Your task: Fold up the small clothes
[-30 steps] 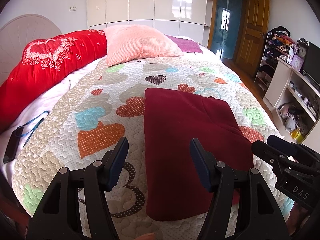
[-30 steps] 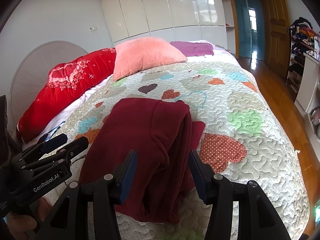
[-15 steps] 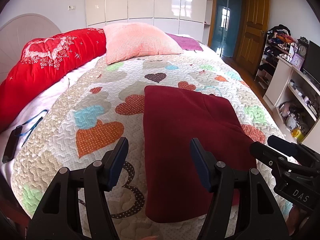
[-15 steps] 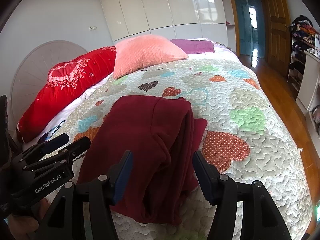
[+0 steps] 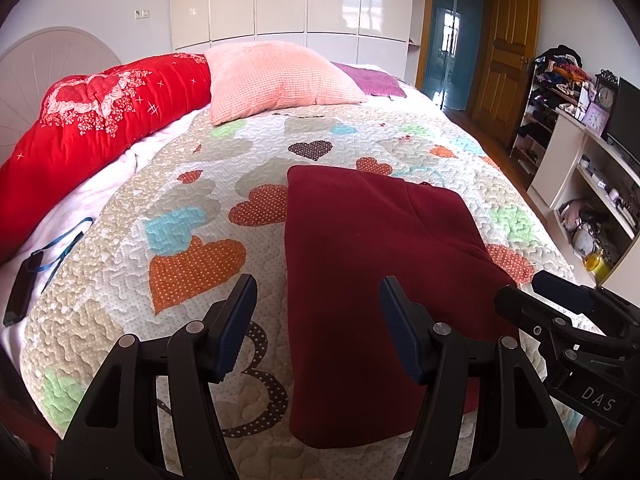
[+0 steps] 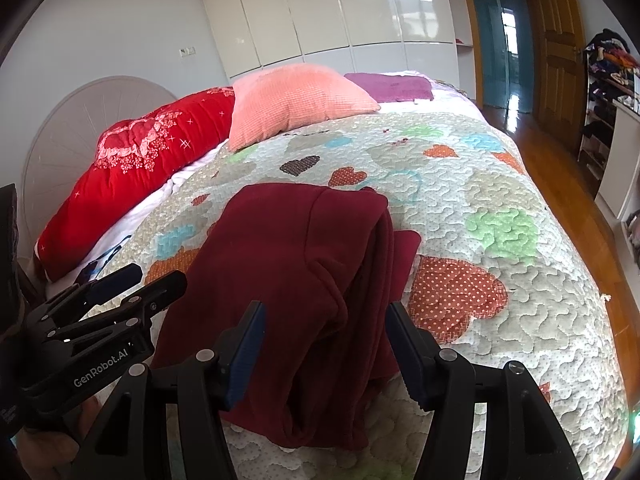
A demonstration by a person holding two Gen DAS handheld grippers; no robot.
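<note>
Maroon fleece, the garment [image 5: 372,280] lies folded into a long panel on the quilted bed [image 6: 500,200], its near end close to the bed's edge and its far end toward the middle. From the right wrist view its right side is a thick, rounded fold with a flat flap poking out beneath it, so the stack is not yet tidy.

Over the last second the right tool [image 6: 324,344] has let its jaws spread a little wider; the bunched fold sits in the gap, but neither pad presses on it, so the cloth is released. The left tool [image 5: 318,320] is likewise released, jaws apart over the garment's left edge and the quilt, gripping nothing and unchanged.

My reading: one fold has just been laid down and let go, and the next move is probably a new grasp for the following fold.

Farther off lie a pink pillow [image 5: 280,76], a red bolster [image 5: 88,128] and a dark phone [image 5: 18,300] at far left.
</note>
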